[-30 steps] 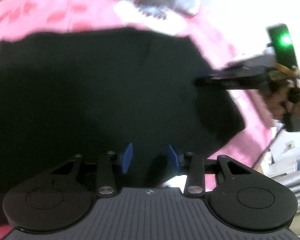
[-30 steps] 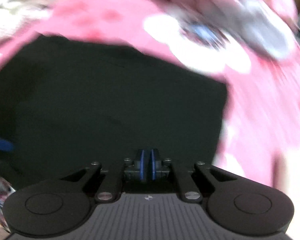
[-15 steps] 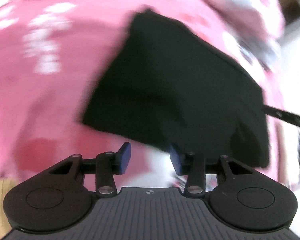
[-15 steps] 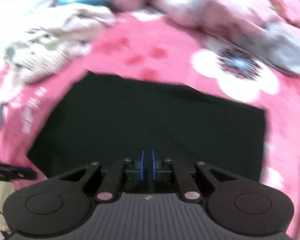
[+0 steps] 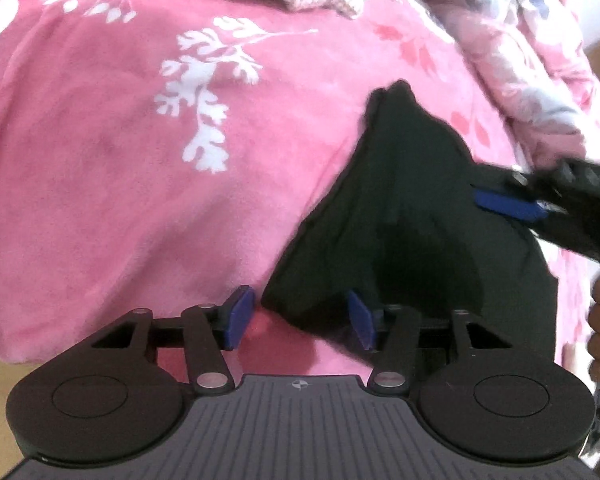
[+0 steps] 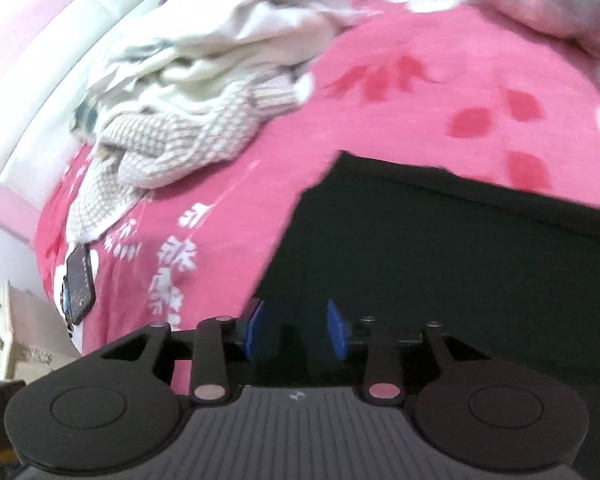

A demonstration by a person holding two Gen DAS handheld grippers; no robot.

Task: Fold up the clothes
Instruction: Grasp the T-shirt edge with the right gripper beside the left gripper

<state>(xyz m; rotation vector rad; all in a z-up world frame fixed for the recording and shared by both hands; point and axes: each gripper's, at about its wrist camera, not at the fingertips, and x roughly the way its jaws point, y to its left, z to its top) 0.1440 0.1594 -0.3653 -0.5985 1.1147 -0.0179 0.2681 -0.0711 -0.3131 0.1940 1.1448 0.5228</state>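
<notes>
Black garment (image 5: 412,216) folded on pink bedspread (image 5: 140,200), near right; left gripper (image 5: 300,318) opening, corner between jaws, unpressed; right gripper (image 6: 296,330) opening over cloth, nothing gripped; likely risk: fold springing loose on release.

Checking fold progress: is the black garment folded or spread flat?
Folded: the black garment shows stacked layers at its corner on the pink blanket.

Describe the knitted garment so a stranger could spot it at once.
Start at the pink floral blanket covering the bed. On it, well away from the flat black garment, lies a clothes pile; the beige checked knit sprawls at its front, ribbed and chunky unlike the smooth cream fabric behind.
</notes>
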